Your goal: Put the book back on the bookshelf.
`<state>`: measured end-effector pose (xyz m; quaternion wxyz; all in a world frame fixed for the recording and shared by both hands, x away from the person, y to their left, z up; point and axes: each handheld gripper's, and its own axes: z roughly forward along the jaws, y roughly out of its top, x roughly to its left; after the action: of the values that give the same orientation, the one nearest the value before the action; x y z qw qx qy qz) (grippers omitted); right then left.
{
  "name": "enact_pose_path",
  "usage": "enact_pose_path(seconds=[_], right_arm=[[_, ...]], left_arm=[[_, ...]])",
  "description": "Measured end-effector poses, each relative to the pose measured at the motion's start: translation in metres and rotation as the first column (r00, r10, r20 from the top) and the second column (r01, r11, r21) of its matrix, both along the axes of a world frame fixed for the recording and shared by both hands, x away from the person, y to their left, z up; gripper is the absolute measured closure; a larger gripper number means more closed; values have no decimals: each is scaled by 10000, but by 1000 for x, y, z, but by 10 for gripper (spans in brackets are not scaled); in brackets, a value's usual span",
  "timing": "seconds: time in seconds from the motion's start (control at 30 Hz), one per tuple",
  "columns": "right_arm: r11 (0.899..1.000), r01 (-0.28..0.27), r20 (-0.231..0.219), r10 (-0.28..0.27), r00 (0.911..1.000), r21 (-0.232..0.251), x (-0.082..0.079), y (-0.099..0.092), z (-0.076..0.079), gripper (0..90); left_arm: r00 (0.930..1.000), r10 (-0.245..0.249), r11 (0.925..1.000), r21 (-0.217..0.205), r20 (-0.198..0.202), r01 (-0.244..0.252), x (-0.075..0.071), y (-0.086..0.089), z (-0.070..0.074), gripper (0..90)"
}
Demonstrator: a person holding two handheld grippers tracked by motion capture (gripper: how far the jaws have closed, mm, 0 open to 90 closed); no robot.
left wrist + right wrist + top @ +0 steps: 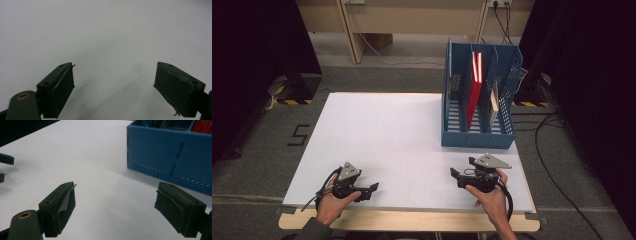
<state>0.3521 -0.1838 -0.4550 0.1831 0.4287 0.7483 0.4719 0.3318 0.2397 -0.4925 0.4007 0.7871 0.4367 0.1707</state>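
High view: a white table [397, 135] carries a blue three-compartment file rack [478, 131] at its far right. A red book [474, 87] stands upright, slightly tilted, in the middle compartment; a thinner pale book [494, 100] stands in the right compartment; the left compartment's contents cannot be made out here. Both sets of tongs rest low over the near edge of the table, each held in one hand. The left tongs [373, 188] lie at the near left, tips pointing right; the right tongs [454, 173] lie at the near right, just in front of the file rack and apart from it, tips pointing left.

Left gripper view: the left tongs [113, 82] stand wide, with bare white table between the black pads [61, 92] and nothing held.

Right gripper view: the right tongs [115, 203] likewise stand wide and hold nothing. The file rack's blue front wall [170, 157] rises beyond the right pad, near but not touching. At the left edge, the dark tips of the left tongs [5, 166] appear, well apart.
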Motion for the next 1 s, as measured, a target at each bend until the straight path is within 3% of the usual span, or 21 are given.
enact_pose_path(seconds=[0.33, 0.47, 0.67, 1.0], right_arm=[[9993, -122, -784, 95, 9969, -348, -16, 1, -22, 161], [9957, -69, -793, -5, 9969, -928, -21, 0, -22, 162], [9923, -174, -1208, 25, 9927, -1228, -28, -2, -29, 167], [9840, -512, -1462, 261, 9889, -1708, -34, 3, -37, 168]], left_arm=[[9999, -98, 9999, 84, -68, 98, -1, 0, -1, 151], [9997, -194, 9996, 188, -138, 197, -1, -2, -3, 151], [9996, -237, 9994, 233, -151, 241, -1, -2, -4, 151], [9992, -318, 9989, 335, -238, 326, -1, -3, -4, 151]])
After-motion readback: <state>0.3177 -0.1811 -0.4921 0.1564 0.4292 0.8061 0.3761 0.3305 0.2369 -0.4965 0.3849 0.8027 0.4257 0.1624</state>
